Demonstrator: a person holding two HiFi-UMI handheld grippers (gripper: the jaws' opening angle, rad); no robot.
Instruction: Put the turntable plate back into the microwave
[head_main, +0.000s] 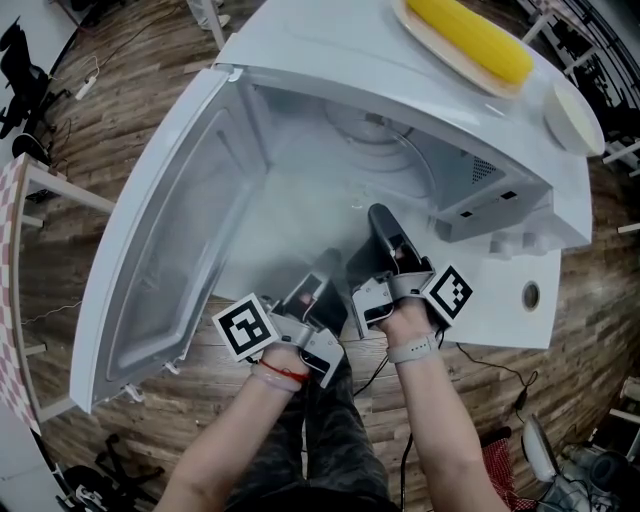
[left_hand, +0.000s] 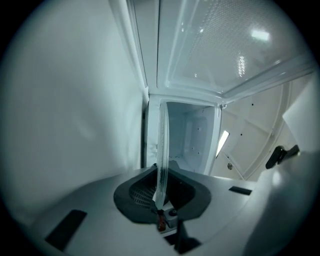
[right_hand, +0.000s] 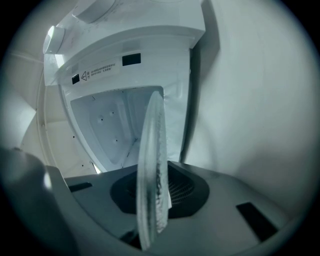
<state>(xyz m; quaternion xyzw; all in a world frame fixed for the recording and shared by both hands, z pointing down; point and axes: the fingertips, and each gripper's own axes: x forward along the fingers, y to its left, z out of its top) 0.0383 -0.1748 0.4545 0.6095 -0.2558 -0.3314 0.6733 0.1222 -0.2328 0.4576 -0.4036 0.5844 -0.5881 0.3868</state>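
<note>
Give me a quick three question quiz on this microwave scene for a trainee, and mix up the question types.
1. True or false: the microwave door is shut.
2. What lies on the dish on top of the microwave? A) a banana B) a corn cob C) a sponge
3. Fill in: the left gripper and the right gripper are both shut on the ____.

Key:
1. False; it stands wide open.
2. B, the corn cob.
3. The glass turntable plate, seen edge-on between the jaws in both gripper views.
</note>
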